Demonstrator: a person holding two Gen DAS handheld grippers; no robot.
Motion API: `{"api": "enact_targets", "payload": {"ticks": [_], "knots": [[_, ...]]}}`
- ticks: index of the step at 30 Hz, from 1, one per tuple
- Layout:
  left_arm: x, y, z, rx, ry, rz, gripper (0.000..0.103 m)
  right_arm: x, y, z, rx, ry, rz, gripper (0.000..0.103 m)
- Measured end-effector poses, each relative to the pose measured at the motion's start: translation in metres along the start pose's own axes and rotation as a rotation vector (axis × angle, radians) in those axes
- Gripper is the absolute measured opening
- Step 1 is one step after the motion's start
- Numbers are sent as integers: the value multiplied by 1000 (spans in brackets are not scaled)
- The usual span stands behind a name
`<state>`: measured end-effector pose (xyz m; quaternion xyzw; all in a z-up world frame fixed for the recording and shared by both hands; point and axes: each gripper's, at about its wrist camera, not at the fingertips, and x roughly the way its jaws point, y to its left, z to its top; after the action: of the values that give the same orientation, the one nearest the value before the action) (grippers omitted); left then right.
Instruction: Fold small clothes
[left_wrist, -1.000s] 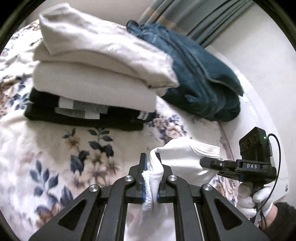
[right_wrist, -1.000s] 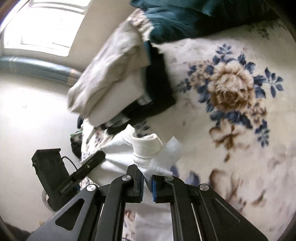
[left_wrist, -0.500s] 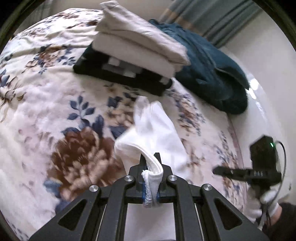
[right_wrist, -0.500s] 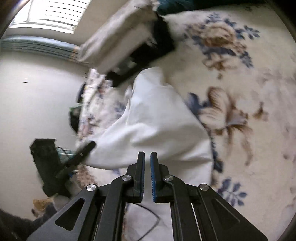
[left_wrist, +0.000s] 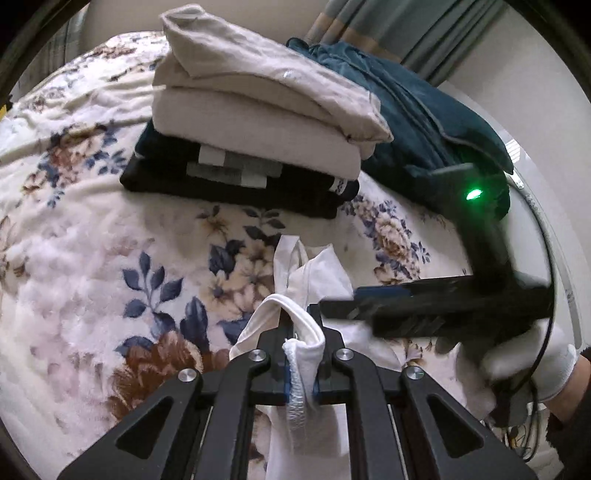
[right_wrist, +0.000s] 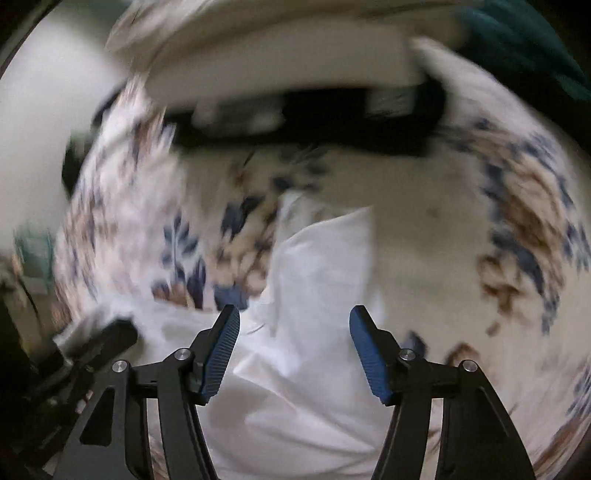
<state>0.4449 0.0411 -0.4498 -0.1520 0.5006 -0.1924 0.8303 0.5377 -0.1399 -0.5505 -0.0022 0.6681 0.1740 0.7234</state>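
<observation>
A small white garment (left_wrist: 314, 280) lies on the floral blanket (left_wrist: 92, 266), and one hemmed edge of it is pinched in my left gripper (left_wrist: 300, 325), which is shut on it. In the left wrist view my right gripper (left_wrist: 340, 301) reaches in from the right over the garment, held by a white-gloved hand (left_wrist: 532, 365). The right wrist view is blurred: the white garment (right_wrist: 317, 280) lies spread below my right gripper (right_wrist: 293, 317), whose jaws are opening. Nothing is pressed between its blue pads (right_wrist: 221, 350).
A stack of folded clothes (left_wrist: 258, 110), cream on top of black, sits on the blanket beyond the garment. A dark teal garment (left_wrist: 424, 110) is heaped to its right by the curtain (left_wrist: 388, 26). The bed's right edge meets a white wall (left_wrist: 535, 92).
My right gripper let go of the white garment, swung over it and spread its jaws. The garment went from bunched and lifted to lying on the blanket. My left gripper kept its grip.
</observation>
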Motion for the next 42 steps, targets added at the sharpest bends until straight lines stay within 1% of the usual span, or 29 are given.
{"api": "enact_targets", "payload": {"ticks": [1,2,3,4,6,8,10,12,13,16,19,20,22,23,24,25,26,28,29,31,32,33,34,36,38,39,40,41,42], "knots": [[2,2,0,0,4,2,5,5,2,-1,-13,5,-34,13],[3,4,2,-2,8,-1,5,8,-4,-3,12,0,-65,0],[4,6,3,-3,10,-8,5,5,-13,-6,52,-26,-68,1],[5,7,5,-2,11,-10,5,-3,-27,-10,117,-76,-64,1],[7,9,12,0,12,-19,5,-22,-54,-19,226,-158,-60,1],[10,10,19,-1,10,-29,5,-46,-86,-30,341,-237,-76,1],[18,10,28,4,16,-38,5,-58,-109,-40,420,-276,-67,1],[31,8,35,10,33,-50,5,-62,-129,-46,466,-283,-64,1],[38,6,38,22,41,-49,5,-60,-132,-45,475,-279,-70,1],[69,-1,52,53,80,-36,5,-49,-146,-47,517,-263,-86,1],[102,-4,71,79,121,-43,6,-34,-159,-45,567,-254,-85,1],[112,-4,78,86,129,-40,6,-27,-161,-41,577,-241,-83,1],[137,0,89,91,190,-30,10,-12,-170,-36,594,-188,-68,1],[145,4,93,82,212,-30,10,-10,-175,-37,612,-181,-68,1],[149,8,95,71,225,-46,10,-9,-179,-37,629,-181,-54,5],[152,11,96,57,246,-60,10,-8,-186,-39,655,-172,-32,12],[155,15,95,38,272,-71,12,-8,-190,-40,672,-170,-13,16],[151,23,94,-2,279,-95,24,-11,-204,-46,726,-193,83,46],[148,28,94,-24,274,-101,27,-13,-209,-47,738,-202,113,50],[143,37,93,-68,269,-137,41,-10,-216,-45,740,-203,163,61],[142,41,94,-87,265,-169,44,-4,-220,-42,727,-185,214,62],[143,44,93,-102,266,-202,50,2,-222,-38,712,-164,243,62],[147,46,91,-115,279,-235,53,7,-222,-34,697,-136,266,62],[163,45,87,-127,337,-285,54,20,-223,-27,657,-82,291,62],[181,37,82,-118,397,-305,54,28,-224,-21,631,-53,300,62],[188,29,81,-93,413,-303,54,30,-224,-19,625,-46,305,62],[190,22,80,-61,408,-284,51,30,-224,-17,626,-48,304,61],[190,11,80,-9,392,-262,51,28,-224,-14,629,-70,320,56],[188,3,81,34,370,-246,22,26,-222,-12,624,-80,319,26]]}}
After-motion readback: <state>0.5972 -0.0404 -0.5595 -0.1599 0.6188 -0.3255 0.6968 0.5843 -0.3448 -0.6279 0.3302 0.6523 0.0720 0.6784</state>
